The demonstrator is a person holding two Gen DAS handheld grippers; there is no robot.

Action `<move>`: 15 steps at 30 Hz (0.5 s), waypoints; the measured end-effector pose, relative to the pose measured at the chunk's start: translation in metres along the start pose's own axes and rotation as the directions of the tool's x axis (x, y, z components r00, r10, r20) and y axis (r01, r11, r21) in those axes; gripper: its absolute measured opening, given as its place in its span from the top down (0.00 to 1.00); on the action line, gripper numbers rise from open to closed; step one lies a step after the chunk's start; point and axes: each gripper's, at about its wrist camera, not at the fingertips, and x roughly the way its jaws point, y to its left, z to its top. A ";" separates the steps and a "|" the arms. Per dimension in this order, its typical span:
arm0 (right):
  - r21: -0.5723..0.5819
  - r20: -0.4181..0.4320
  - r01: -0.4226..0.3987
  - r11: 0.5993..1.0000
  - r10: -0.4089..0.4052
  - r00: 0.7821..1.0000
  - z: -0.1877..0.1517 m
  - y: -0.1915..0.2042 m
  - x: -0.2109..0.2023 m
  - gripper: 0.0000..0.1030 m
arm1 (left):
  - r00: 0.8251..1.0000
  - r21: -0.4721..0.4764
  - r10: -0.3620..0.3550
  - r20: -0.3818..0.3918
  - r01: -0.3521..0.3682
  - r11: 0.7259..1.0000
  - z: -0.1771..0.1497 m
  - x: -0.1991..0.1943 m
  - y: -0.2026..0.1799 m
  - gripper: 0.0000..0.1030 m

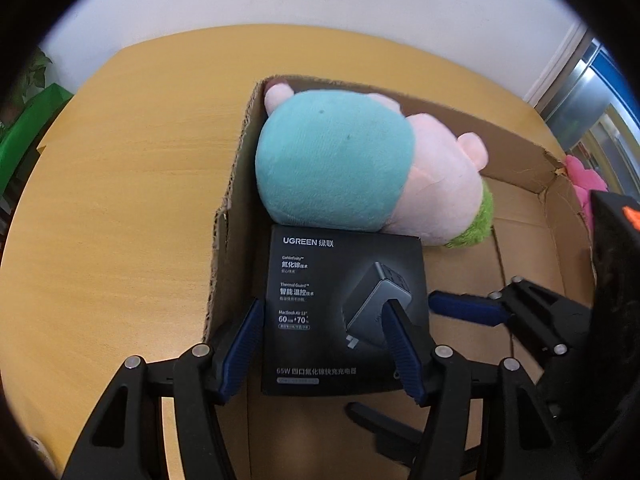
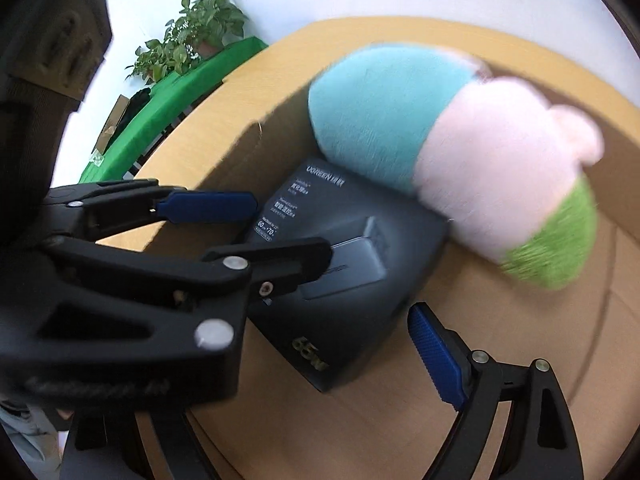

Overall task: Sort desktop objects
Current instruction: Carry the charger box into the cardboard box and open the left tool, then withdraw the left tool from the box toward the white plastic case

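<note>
An open cardboard box stands on a round wooden table. Inside it a plush toy in teal, pink and green lies on its side; it looks blurred in the right wrist view. A black charger box lies flat against it. My left gripper hovers open just over the charger box, both blue pads bare. In the right wrist view the left gripper reaches in from the left. My right gripper is wide open above the cardboard floor, with one blue pad showing.
A pink plush item lies outside the torn right corner of the cardboard box. Beyond the table are a green-covered surface with potted plants and a white wall. The right part of the cardboard floor is bare.
</note>
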 end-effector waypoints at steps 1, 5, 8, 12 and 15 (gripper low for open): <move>-0.007 0.014 0.017 1.000 -0.017 1.000 0.000 0.003 -0.008 0.10 | 1.000 0.003 0.006 0.025 -0.006 1.000 -0.003 -0.008 0.001 0.41; -0.050 0.128 0.140 0.989 -0.133 0.983 -0.020 0.014 -0.073 0.00 | 0.985 0.035 0.019 0.170 -0.025 0.999 -0.020 -0.058 0.004 0.41; -0.076 0.216 0.245 0.966 -0.224 0.950 -0.042 0.027 -0.113 0.00 | 0.954 0.063 -0.011 0.298 -0.008 0.998 -0.045 -0.103 0.005 0.35; -0.013 0.306 0.298 0.954 -0.280 0.910 -0.082 0.041 -0.157 0.00 | 0.886 0.095 -0.047 0.461 0.004 0.996 -0.074 -0.146 -0.017 0.22; 0.010 0.342 0.326 0.945 -0.310 0.887 -0.095 0.063 -0.163 0.00 | 0.864 0.125 -0.071 0.499 0.010 0.992 -0.085 -0.159 -0.032 0.22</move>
